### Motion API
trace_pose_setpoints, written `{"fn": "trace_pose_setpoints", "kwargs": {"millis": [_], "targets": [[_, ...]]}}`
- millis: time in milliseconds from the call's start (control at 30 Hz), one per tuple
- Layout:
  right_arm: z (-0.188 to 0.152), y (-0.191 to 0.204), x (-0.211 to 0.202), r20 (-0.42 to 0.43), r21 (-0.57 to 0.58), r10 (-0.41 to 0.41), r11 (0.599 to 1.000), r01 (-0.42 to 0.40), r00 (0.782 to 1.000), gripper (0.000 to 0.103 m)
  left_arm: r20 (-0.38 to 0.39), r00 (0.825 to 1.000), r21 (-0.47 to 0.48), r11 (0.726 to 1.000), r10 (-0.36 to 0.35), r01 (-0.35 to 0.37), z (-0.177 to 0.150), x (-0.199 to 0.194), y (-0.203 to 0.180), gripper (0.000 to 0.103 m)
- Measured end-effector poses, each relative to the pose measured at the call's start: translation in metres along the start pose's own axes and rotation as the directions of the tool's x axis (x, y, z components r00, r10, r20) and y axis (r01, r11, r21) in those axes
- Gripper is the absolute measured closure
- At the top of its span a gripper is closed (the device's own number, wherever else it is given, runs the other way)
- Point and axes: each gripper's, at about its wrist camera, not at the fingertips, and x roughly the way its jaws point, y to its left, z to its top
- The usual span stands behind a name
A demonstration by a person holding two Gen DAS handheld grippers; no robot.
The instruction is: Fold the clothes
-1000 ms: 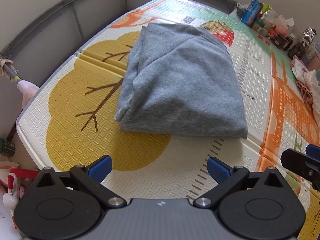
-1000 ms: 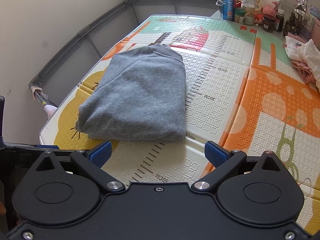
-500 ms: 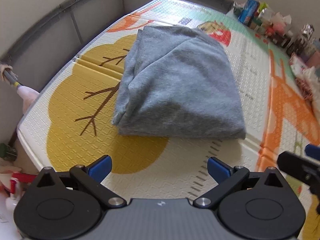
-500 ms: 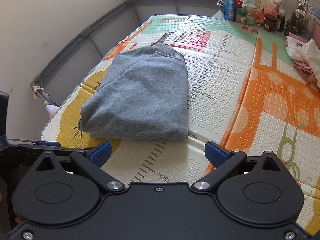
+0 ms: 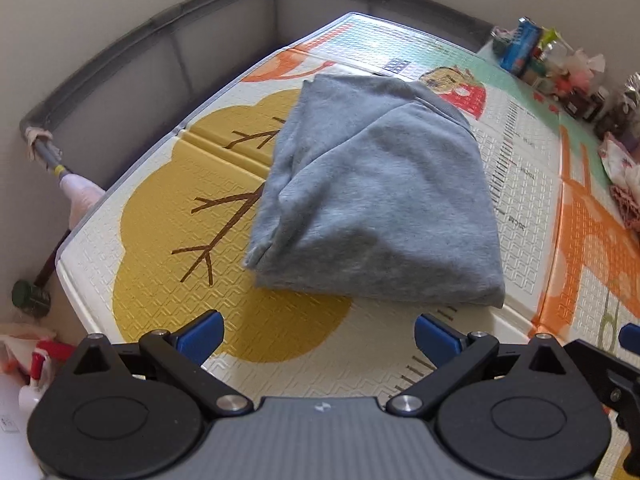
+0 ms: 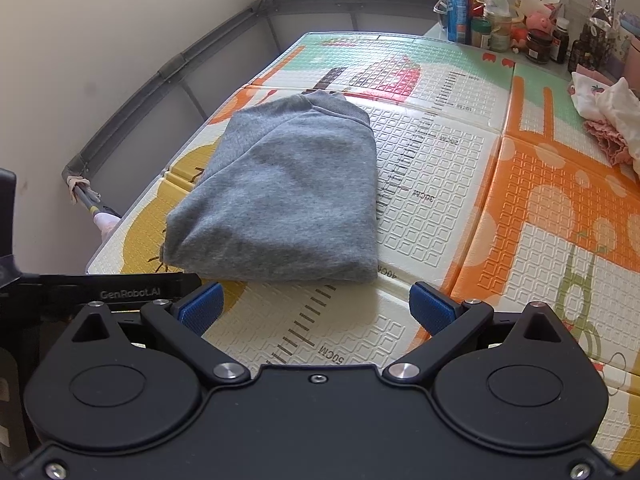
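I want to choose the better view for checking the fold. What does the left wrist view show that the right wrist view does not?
Only the left wrist view shows the loose layered edges on the side of the gray sweatshirt, and the brown branches printed on the mat. Only the right wrist view shows the pink and white clothes clearly. Both show the folded sweatshirt on the mat, the blue can, and each hand-held gripper, left and right, open and empty.

Folded sweatshirt (image 6: 280, 196) lies on mat (image 6: 460, 208), clutter (image 6: 520, 24) behind.
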Motion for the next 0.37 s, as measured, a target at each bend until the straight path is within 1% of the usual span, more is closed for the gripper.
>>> {"fn": "trace_pose_setpoints", "kwargs": {"millis": [100,167,367], "targets": [[-0.0001,0.0009,-0.0004,-0.001,-0.002,0.002,1.0,-0.002,1.0,0.003,0.024,0.999,0.03,0.999,0.025,-0.026,-0.0009,-0.0028,-0.0034,0.0],[-0.0001,0.0015,-0.0007,-0.001,-0.003,0.003,1.0,-0.003,1.0,0.003,0.034,0.999,0.026,0.999,0.042,-0.043,-0.0004,-0.0044,-0.004,0.0],[-0.0004,0.0032,-0.0015,-0.001,-0.008,0.003,1.0,-0.003,1.0,0.003,-0.001,1.0,0.009,1.0,0.004,-0.004,0.002,0.0008,0.0004,0.0]]}}
